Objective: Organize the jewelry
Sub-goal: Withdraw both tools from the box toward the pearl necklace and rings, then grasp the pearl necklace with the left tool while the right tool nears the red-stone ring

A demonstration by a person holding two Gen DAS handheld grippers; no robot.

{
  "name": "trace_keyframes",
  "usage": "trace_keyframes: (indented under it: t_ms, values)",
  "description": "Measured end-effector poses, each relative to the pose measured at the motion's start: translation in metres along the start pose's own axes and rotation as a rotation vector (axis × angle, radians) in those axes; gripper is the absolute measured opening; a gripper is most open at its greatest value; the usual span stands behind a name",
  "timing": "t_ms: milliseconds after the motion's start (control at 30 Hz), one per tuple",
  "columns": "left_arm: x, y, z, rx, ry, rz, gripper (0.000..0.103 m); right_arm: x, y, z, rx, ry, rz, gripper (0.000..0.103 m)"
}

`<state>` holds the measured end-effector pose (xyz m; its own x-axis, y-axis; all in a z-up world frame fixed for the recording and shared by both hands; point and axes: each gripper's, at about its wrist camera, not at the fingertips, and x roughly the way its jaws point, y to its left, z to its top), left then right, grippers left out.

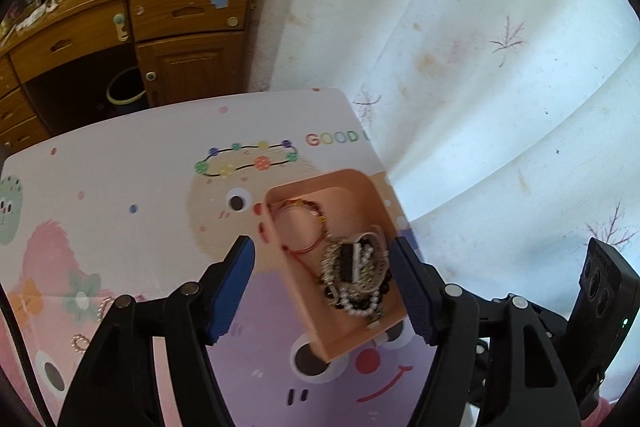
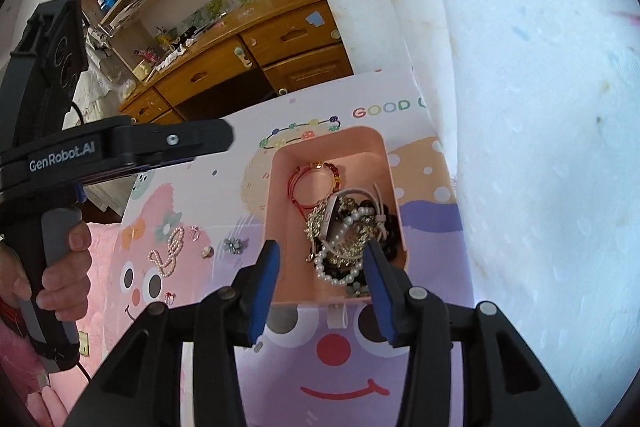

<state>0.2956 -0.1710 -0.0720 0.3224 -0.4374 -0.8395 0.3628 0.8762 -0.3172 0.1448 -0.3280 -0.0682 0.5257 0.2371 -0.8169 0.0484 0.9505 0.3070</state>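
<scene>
Rectangular peach plastic tray (image 2: pixel 280 211) on cartoon-printed tabletop (image 2: pixel 344 379), holding tangled pearl bead strand (image 2: pixel 334 269), red cord bracelet (image 1: pixel 298 227), gold chain, left gripper (image 1: pixel 324 287) jaws apart astride tray, right gripper (image 2: pixel 322 291) jaws parted, gripping nothing.

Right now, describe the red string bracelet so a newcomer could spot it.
On the cartoon mat sits a peach tray near the white curtain. In its far, emptier half lies the red string bracelet, a thin loop with a few beads, apart from the tangled pearl and gold heap nearer the camera.
</scene>
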Motion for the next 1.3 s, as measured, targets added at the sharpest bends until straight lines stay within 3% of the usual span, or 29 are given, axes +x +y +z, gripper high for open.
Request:
trace_keyframes:
  t_ms: [200, 300, 367, 633, 1033, 1200, 1300]
  values:
    - [-0.02, 0.048, -0.02, -0.053, 0.015, 0.072, 0.069, 0.008, 0.008, -0.006, 0.053, 0.037, 0.032, 0.05]
    - [-0.034, 0.077, -0.033, -0.09, 0.003, 0.105, 0.078, 0.013, 0.017, -0.011, 0.068, 0.053, 0.051, 0.051]
    - [-0.041, 0.095, -0.042, -0.104, 0.0, 0.135, 0.079, 0.017, 0.024, -0.014, 0.07, 0.064, 0.058, 0.052]
    - [-0.05, 0.153, -0.074, -0.067, 0.046, 0.202, 0.079, 0.037, 0.054, -0.021, 0.086, 0.107, 0.085, 0.052]
    - [-0.038, 0.193, -0.109, 0.137, 0.073, 0.137, 0.079, 0.07, 0.103, -0.026, 0.094, 0.116, 0.093, 0.052]
    - [-0.021, 0.203, -0.116, 0.197, 0.111, 0.083, 0.078, 0.086, 0.135, -0.04, 0.007, 0.13, 0.094, 0.052]
    - [-0.009, 0.205, -0.119, 0.229, 0.133, 0.038, 0.072, 0.095, 0.158, -0.055, -0.092, 0.148, 0.08, 0.052]
